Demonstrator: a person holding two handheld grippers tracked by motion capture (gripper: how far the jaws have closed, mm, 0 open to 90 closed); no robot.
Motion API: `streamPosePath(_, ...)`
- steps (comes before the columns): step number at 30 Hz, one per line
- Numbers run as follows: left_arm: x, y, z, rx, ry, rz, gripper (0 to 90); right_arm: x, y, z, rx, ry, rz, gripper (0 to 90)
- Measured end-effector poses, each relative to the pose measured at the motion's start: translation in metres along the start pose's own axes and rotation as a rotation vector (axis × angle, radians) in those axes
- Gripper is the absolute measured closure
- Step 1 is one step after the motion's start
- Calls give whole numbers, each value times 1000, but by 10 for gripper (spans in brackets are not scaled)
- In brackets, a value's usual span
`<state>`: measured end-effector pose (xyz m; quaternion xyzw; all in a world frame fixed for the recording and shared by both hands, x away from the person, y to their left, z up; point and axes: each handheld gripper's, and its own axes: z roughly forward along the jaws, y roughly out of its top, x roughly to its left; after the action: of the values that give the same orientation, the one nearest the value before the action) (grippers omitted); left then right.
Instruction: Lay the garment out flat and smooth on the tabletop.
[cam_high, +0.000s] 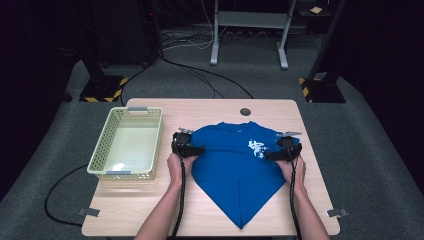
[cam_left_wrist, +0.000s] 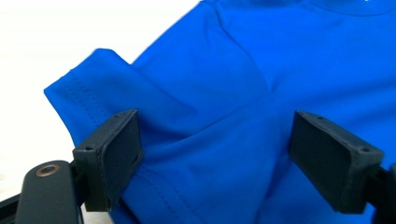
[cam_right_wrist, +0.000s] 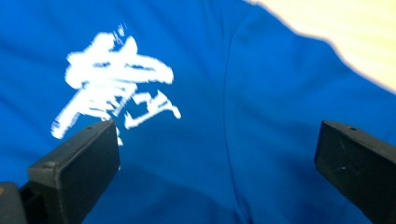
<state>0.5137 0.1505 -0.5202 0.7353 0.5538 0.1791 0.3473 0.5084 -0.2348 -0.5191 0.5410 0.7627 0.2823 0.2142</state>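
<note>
High view: blue cotton T-shirt with a white brush-script print (cam_high: 235, 167) lies mid-table, folded to a point aimed at the bottom of the frame, a gripper at each shoulder.

I read the shirt's long axis as running from the collar at upper centre down to that tip, so any next fold turns on the two sides I straddle. My left gripper (cam_high: 192, 149) sits at the shirt's left edge, my right gripper (cam_high: 281, 154) at its right edge beside the print; the pale woven plastic basket (cam_high: 101, 155) stands just left of the left hand on the light wooden table (cam_high: 310, 200). The left gripper view adds what the overhead cannot: jaws spread, a tucked sleeve fold (cam_left_wrist: 116, 88) lying between them, unpinched. The right gripper view shows its jaws also spread over flat cloth, print (cam_right_wrist: 114, 88) at upper left.
</note>
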Motion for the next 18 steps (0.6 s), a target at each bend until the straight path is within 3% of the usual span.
streamPosePath(4, 10, 1, 0, -14, 7, -24, 163, -2, -1, 4, -3, 14, 18, 0)
streamPosePath(7, 12, 4, 2, 1, 27, -6, 163, -1, 1, 5, 8, 17, 21, 0)
streamPosePath(11, 18, 9, 6, 3, 36, -16, 163, -2, 6, 8, 15, 13, 25, 0)
streamPosePath(15, 21, 13, 8, 24, 66, 15, 163, -1, 9, 12, 8, 7, 29, 0)
streamPosePath(18, 19, 14, 2, 20, 65, -6, 142, -3, 10, 10, 6, 21, 49, 0)
